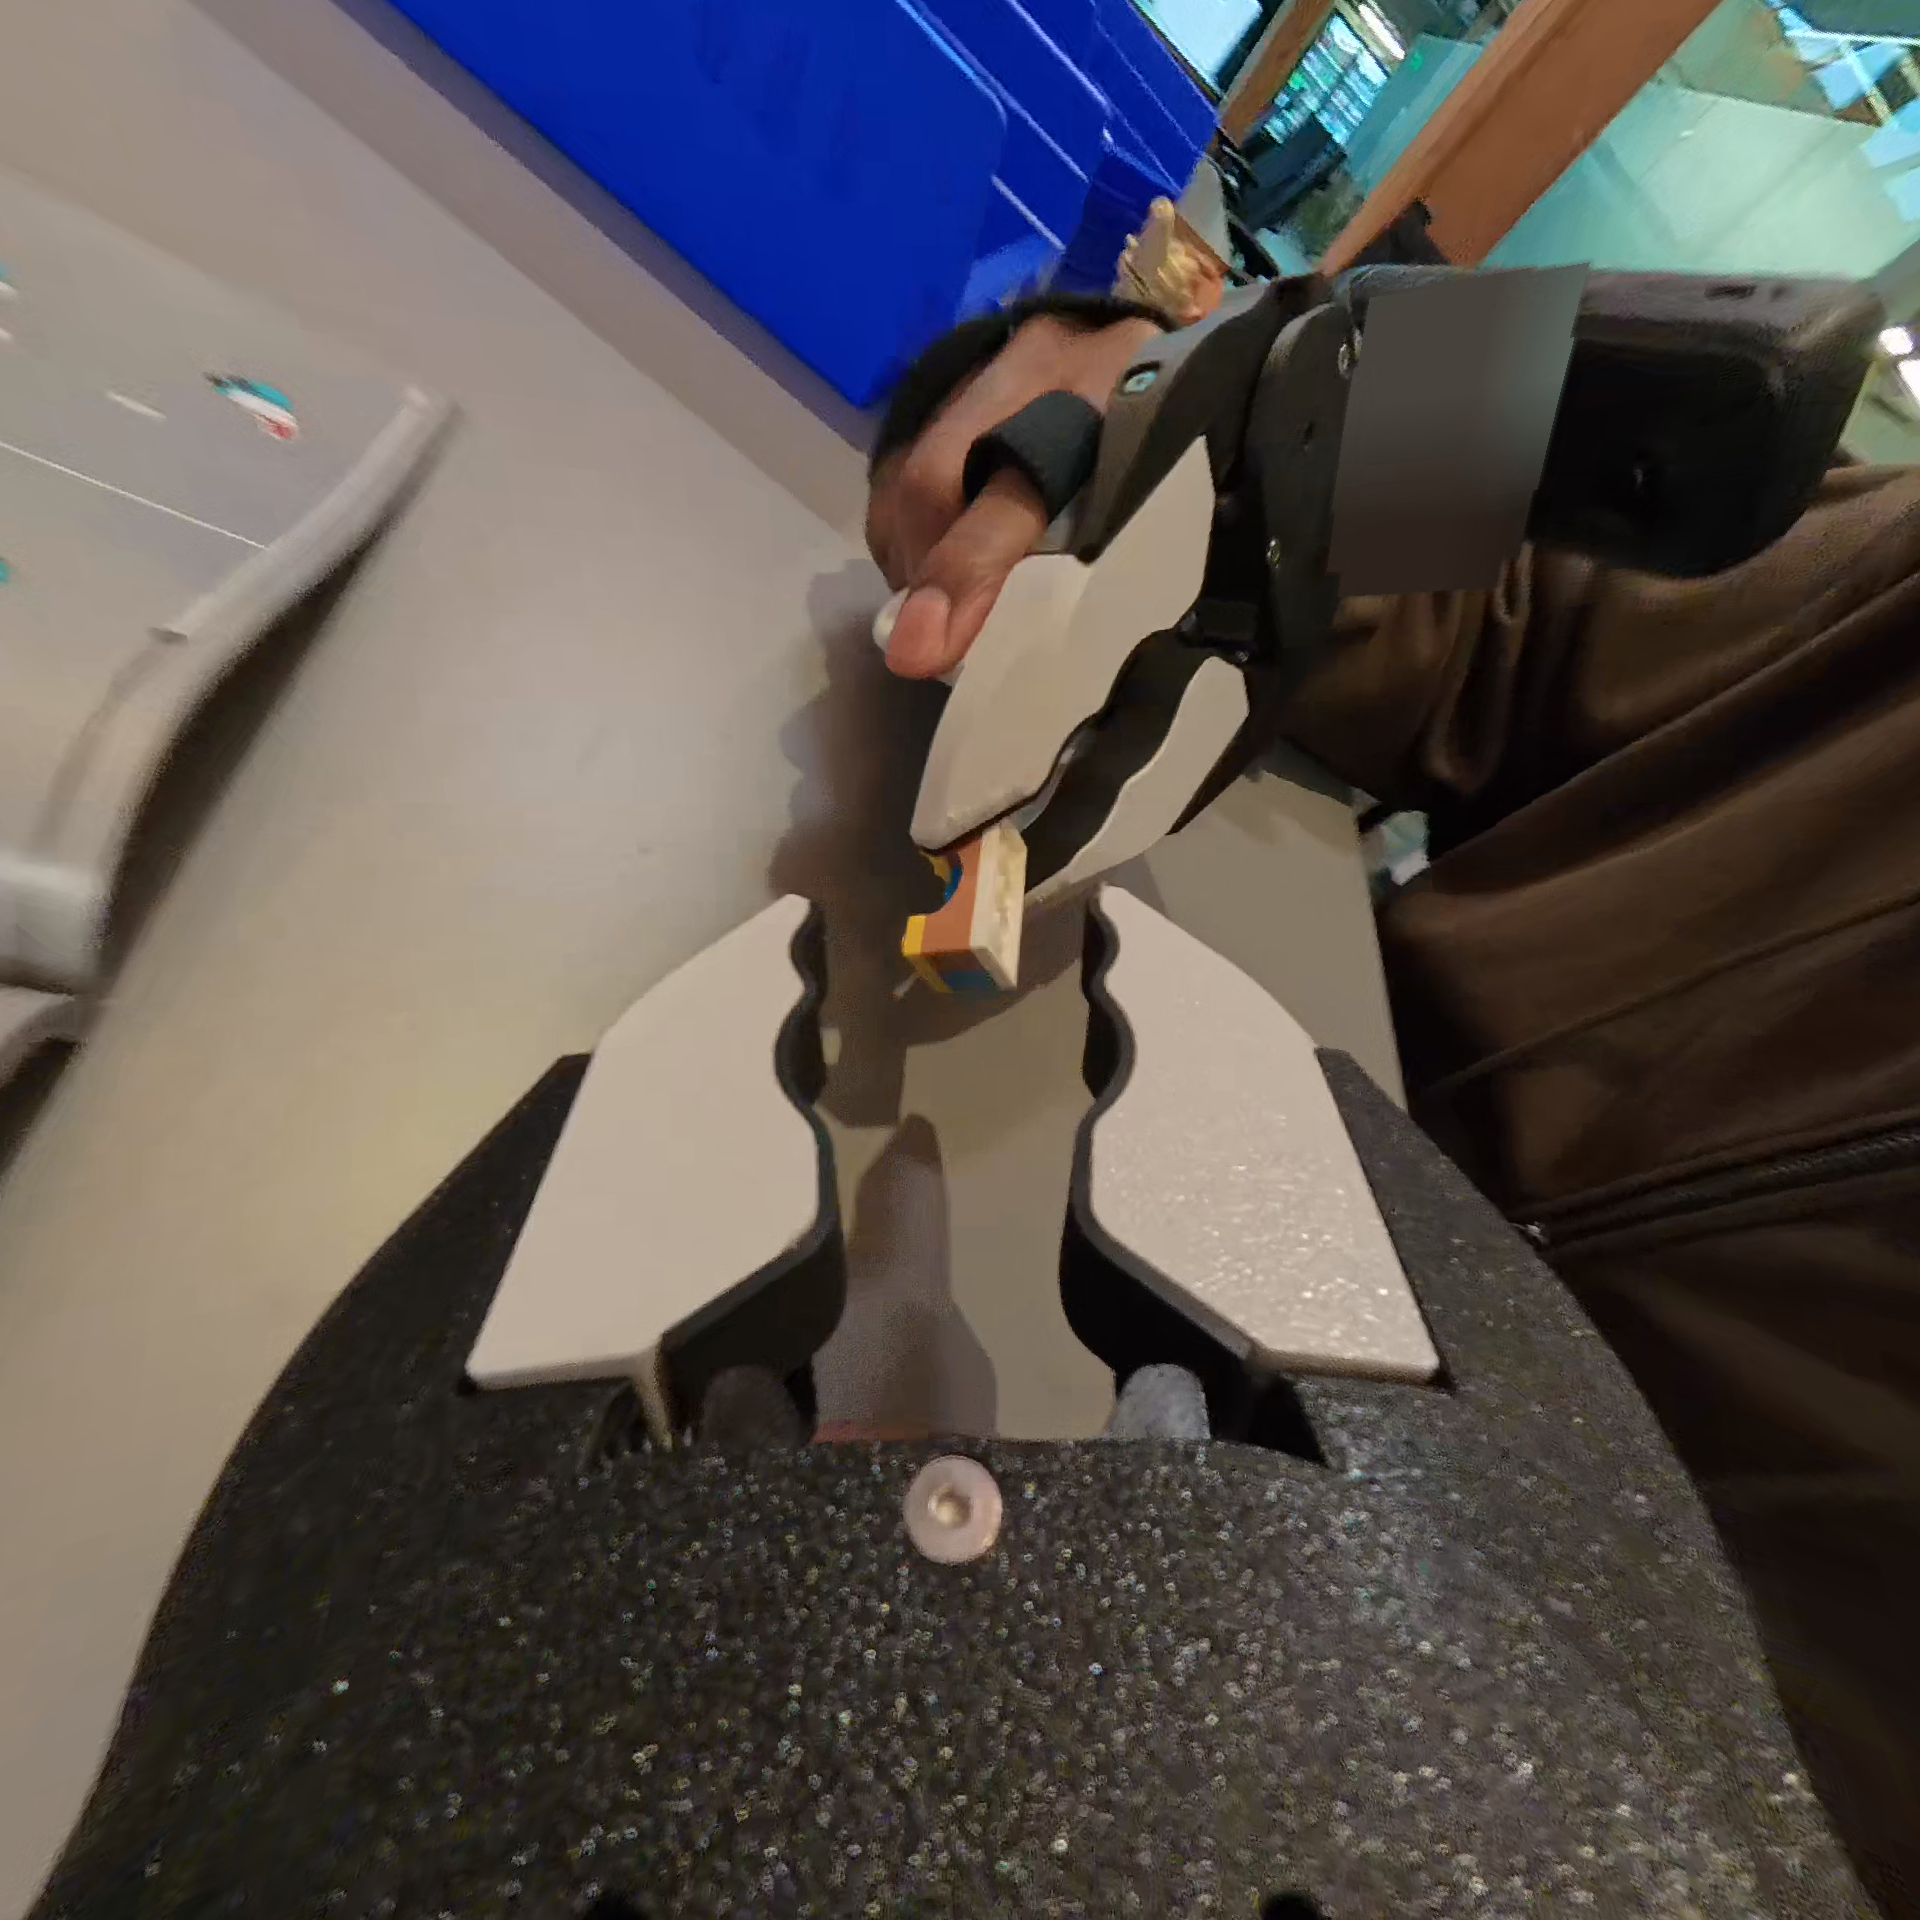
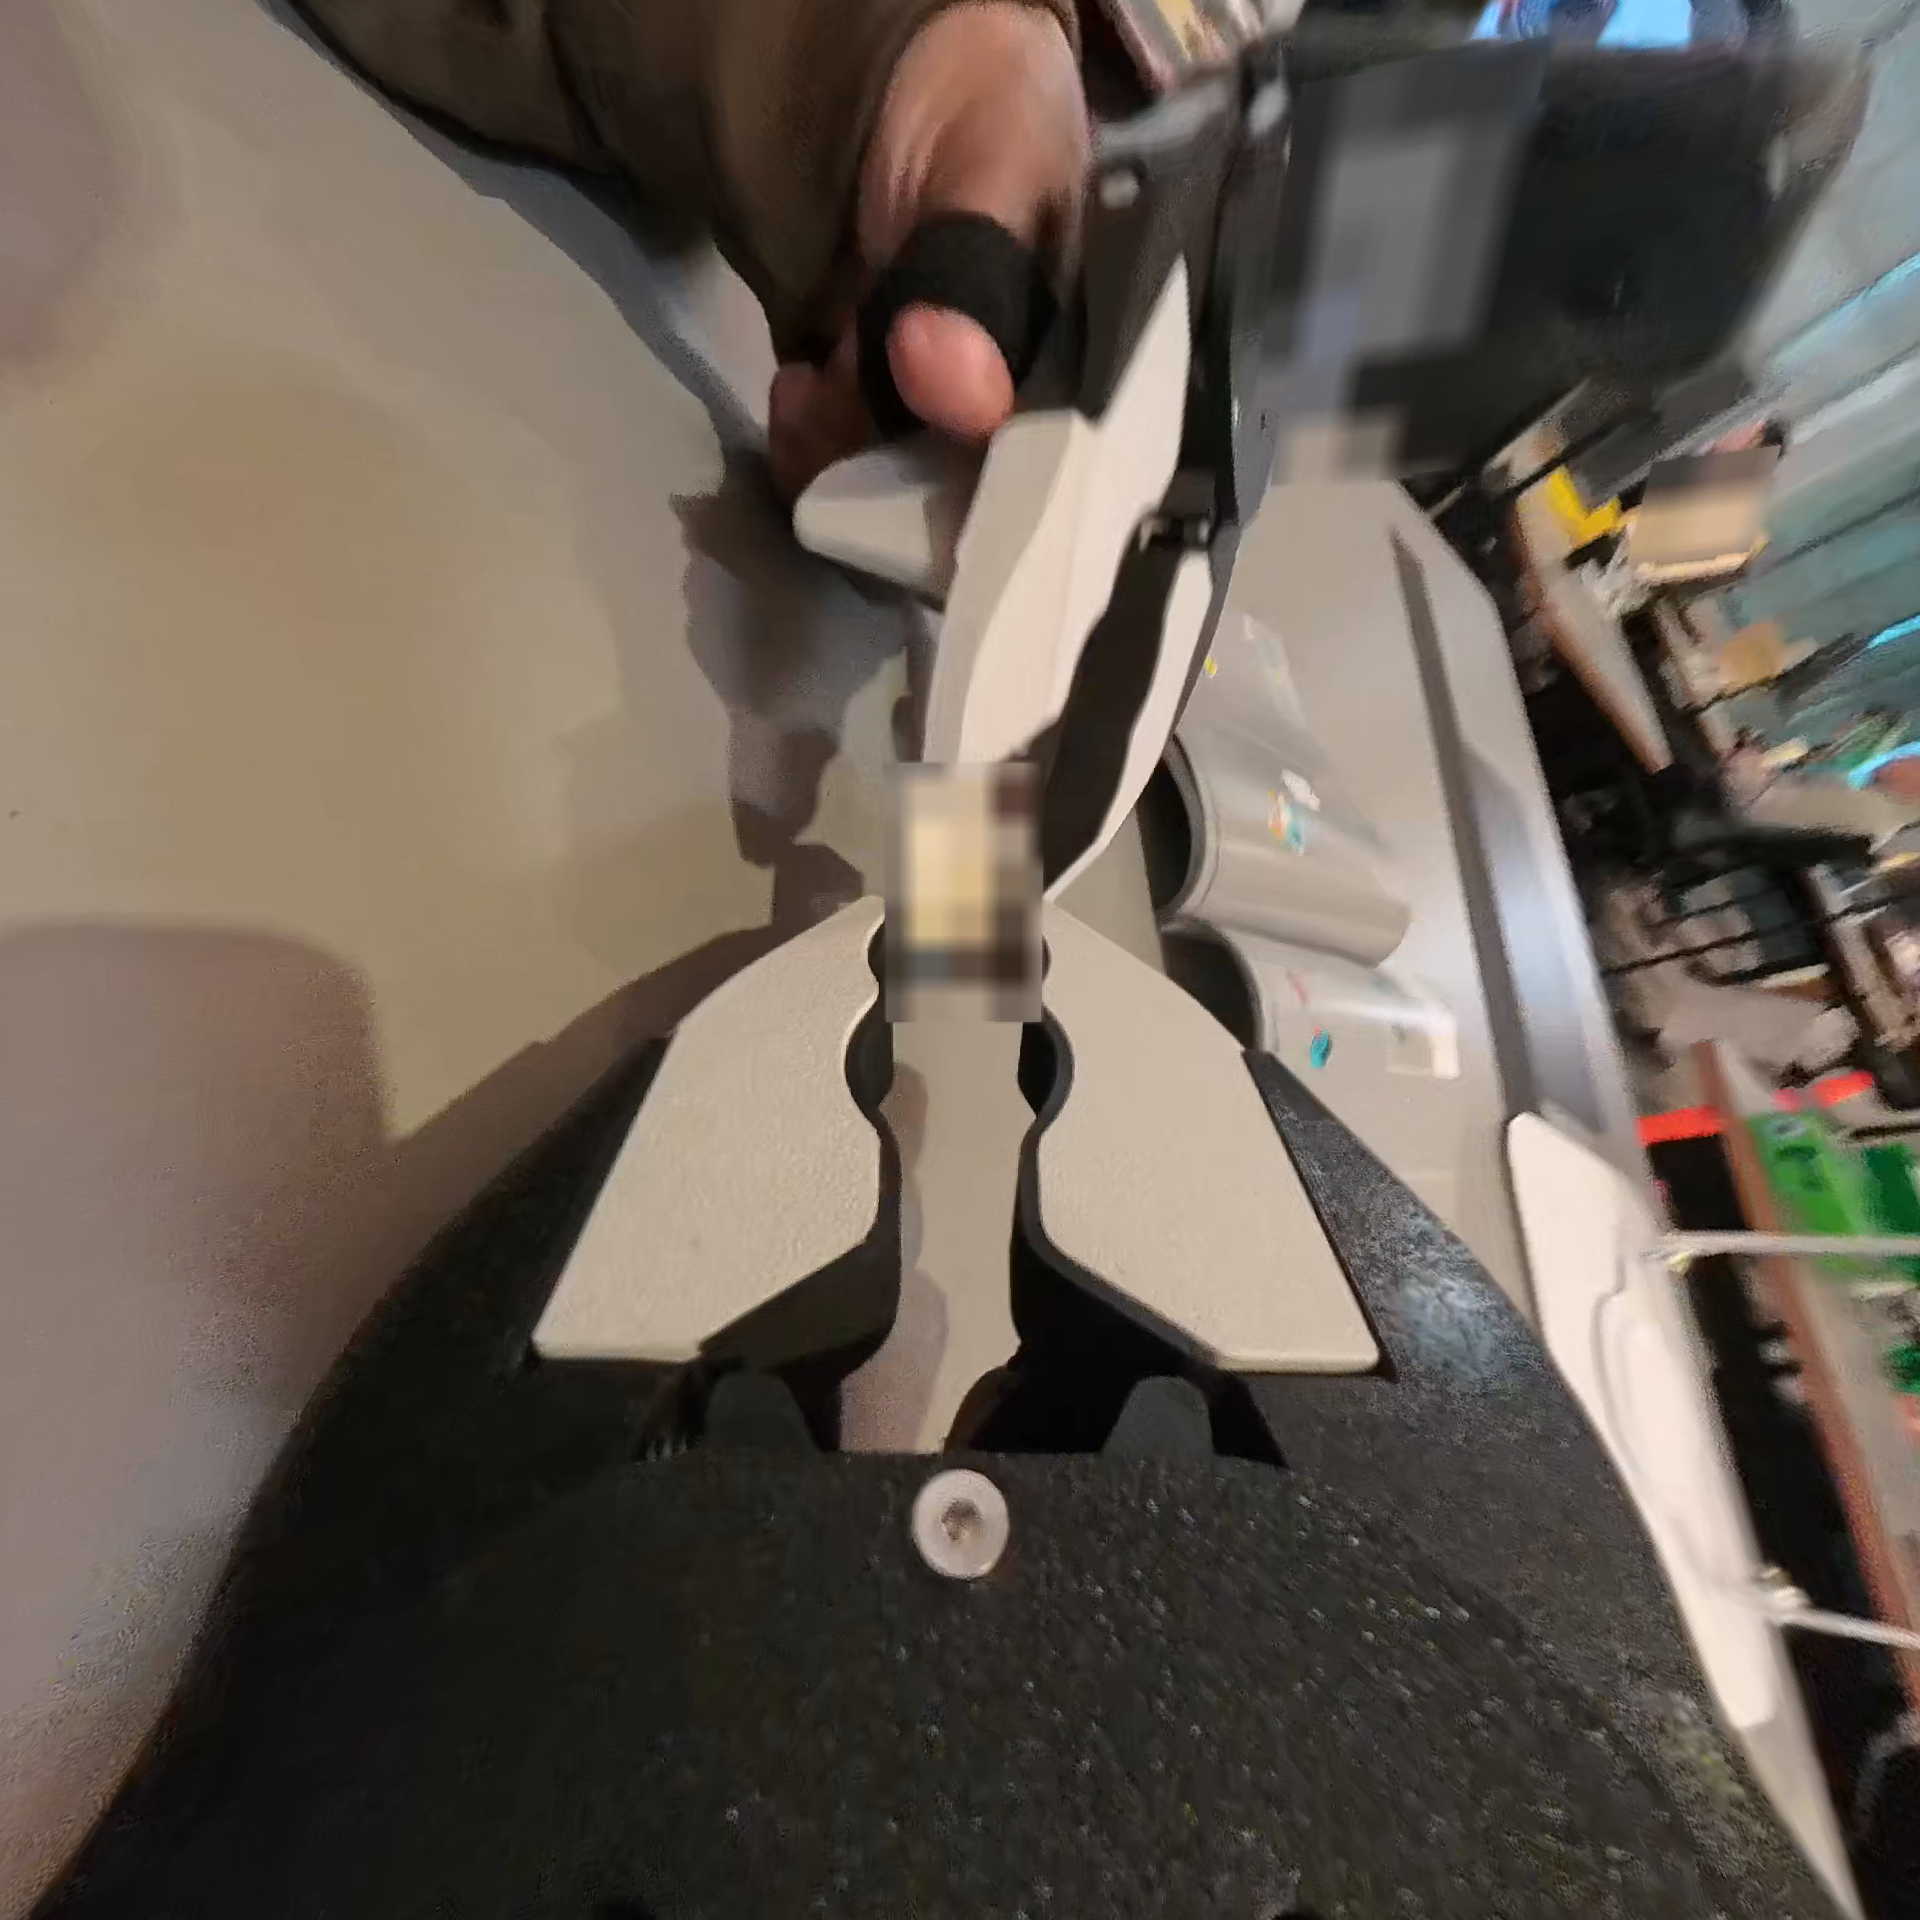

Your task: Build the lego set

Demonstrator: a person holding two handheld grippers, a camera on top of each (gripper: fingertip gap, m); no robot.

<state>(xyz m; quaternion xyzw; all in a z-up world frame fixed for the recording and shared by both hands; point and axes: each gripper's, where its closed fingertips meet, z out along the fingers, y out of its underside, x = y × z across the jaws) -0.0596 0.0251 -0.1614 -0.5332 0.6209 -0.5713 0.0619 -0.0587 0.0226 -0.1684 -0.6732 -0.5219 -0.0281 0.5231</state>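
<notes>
A small Lego assembly (image 1: 966,930), with a tan plate on orange, blue and yellow layers, hangs in the air over the beige table (image 1: 468,831). My right gripper (image 1: 1003,847) comes down from above and is shut on its upper end. My left gripper (image 1: 956,914) is open, with a fingertip on each side of the assembly and not touching it. In the right wrist view my right gripper (image 2: 961,930) is closed around the assembly, which a mosaic patch covers, and the left gripper (image 2: 1013,821) points down at it from above.
Blue plastic bins (image 1: 831,156) stand at the table's far side. A grey tray (image 1: 312,520) with small pieces lies to the left, and shows at the right in the right wrist view (image 2: 1299,883). The person's brown sleeve (image 1: 1662,935) fills the right side. Only a small space, under 4 cm, lies between the two pairs of fingers.
</notes>
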